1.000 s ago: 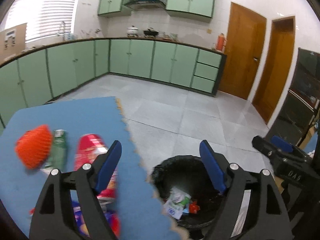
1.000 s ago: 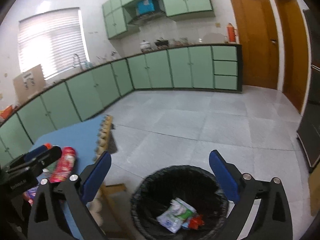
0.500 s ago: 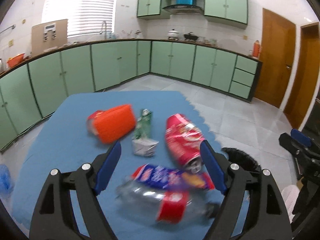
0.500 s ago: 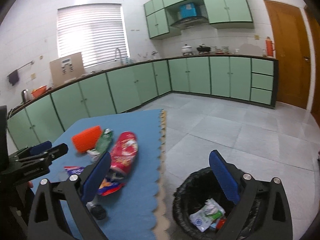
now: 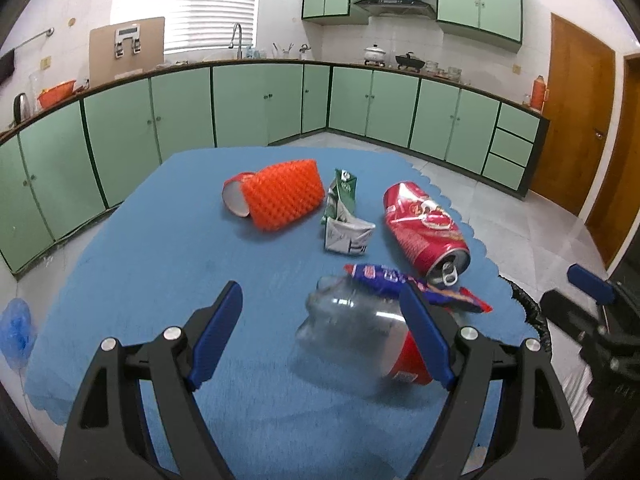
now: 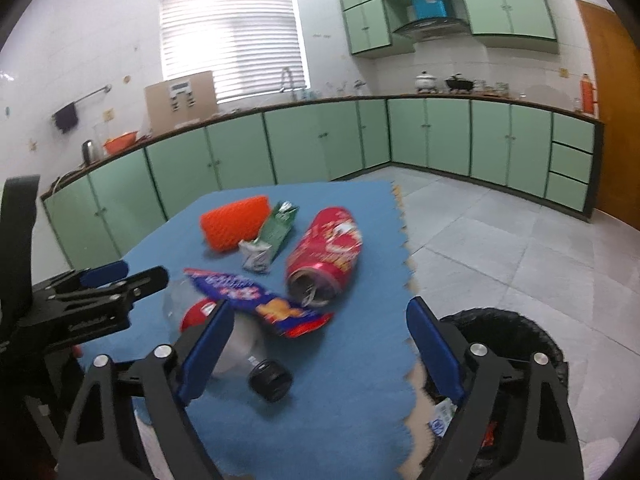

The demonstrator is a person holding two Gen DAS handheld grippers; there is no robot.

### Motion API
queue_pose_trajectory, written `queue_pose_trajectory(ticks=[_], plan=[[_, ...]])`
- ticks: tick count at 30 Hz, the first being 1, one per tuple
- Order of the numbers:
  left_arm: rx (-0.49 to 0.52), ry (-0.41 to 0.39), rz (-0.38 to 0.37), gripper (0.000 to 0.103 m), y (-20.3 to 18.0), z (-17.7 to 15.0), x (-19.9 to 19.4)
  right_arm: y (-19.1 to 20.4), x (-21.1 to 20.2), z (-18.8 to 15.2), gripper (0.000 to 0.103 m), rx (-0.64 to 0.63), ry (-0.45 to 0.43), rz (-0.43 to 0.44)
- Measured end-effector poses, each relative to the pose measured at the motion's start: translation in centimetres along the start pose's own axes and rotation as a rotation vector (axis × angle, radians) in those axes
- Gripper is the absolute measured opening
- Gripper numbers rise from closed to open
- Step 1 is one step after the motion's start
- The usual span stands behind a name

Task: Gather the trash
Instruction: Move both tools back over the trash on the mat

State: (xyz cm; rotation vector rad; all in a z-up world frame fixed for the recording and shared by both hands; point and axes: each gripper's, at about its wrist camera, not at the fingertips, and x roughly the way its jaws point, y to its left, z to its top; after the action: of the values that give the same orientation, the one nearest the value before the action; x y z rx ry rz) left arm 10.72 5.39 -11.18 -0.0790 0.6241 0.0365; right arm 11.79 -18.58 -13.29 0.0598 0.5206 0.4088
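Trash on the blue mat [image 5: 160, 264], both grippers empty.
Left gripper [image 5: 322, 330] wide open, clear bottle [image 5: 352, 332] lower centre by its right-hand finger; right gripper [image 6: 320, 344], just narrowing, open over the bottle's cap.

Each black tool [image 5: 320, 332] bears blue pads [image 5: 218, 338] and silver screws.

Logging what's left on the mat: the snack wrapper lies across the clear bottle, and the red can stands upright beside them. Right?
Not quite. The red can lies on its side, opening toward the camera, as the left wrist view shows. The snack wrapper does lie across the clear bottle.
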Motion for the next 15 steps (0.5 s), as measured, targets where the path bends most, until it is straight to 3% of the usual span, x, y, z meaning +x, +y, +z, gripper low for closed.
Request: queue_pose_trajectory(ticks=[8, 15], plan=[[-0.022, 0.005, 0.016, 0.078, 0.4, -0.9, 0.5, 1.0, 1.0, -1.6, 0.079, -0.024, 0.032, 0.059], [-0.063, 0.009, 0.058, 0.078, 2.2, -1.0, 1.0, 1.3, 2.1, -2.7, 0.068, -0.027, 0.078, 0.116]])
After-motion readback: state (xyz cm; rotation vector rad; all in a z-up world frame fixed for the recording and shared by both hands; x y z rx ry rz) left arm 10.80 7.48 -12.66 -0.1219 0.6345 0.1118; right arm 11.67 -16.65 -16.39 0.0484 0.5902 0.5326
